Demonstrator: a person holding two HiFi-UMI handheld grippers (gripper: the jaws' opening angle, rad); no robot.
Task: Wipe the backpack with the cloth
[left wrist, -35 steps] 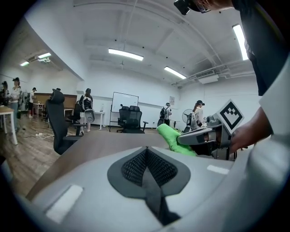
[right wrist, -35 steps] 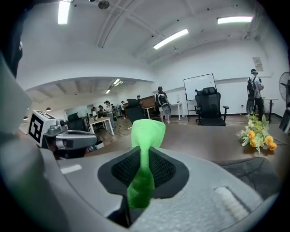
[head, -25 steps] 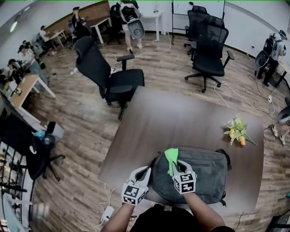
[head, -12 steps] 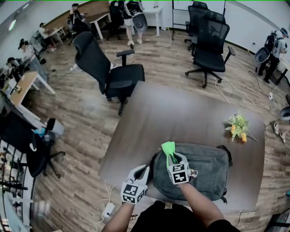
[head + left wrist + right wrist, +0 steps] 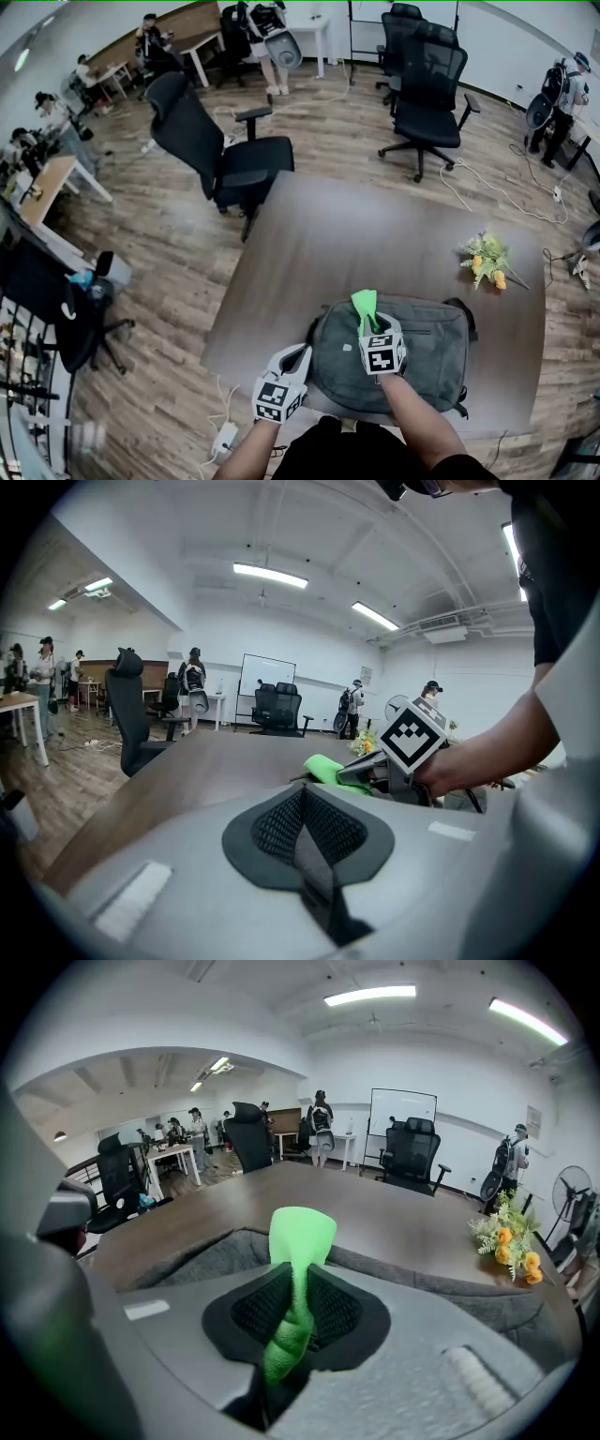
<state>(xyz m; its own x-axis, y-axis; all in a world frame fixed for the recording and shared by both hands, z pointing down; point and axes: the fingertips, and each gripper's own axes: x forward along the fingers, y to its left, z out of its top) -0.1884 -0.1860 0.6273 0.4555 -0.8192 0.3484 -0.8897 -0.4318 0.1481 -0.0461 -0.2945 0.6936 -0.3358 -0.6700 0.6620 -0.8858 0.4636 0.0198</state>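
Fingers [image 5: 255,1312] of R gripper [image 5: 371,330] pinch cloth [image 5: 364,304], tip left free to rub backpack [image 5: 433,364], lower centre; L gripper [image 5: 296,359] closed, empty.

1. All three views are brightly and evenly lit; only soft, faint shadows are seen.
2. The light is supplied from above by long ceiling strips [image 5: 370,996], which are blown out to plain white in both gripper views.
3. In the head view a broad pale sheen is spread over the middle of the table [image 5: 375,244], and its grain is lost there.
4. Strong fisheye bending is shown: the floorboards [image 5: 169,262] are curved toward the frame edges, and the corners of the gripper views are blacked out.
5. In the lower frame, the near bodies of the left gripper [image 5: 302,799] and the right gripper [image 5: 298,1279] are blurred; the green cloth [image 5: 302,1227] is rendered sharp and vividly saturated.
6. The people [image 5: 44,98] at the upper left of the head view are rendered small and soft.
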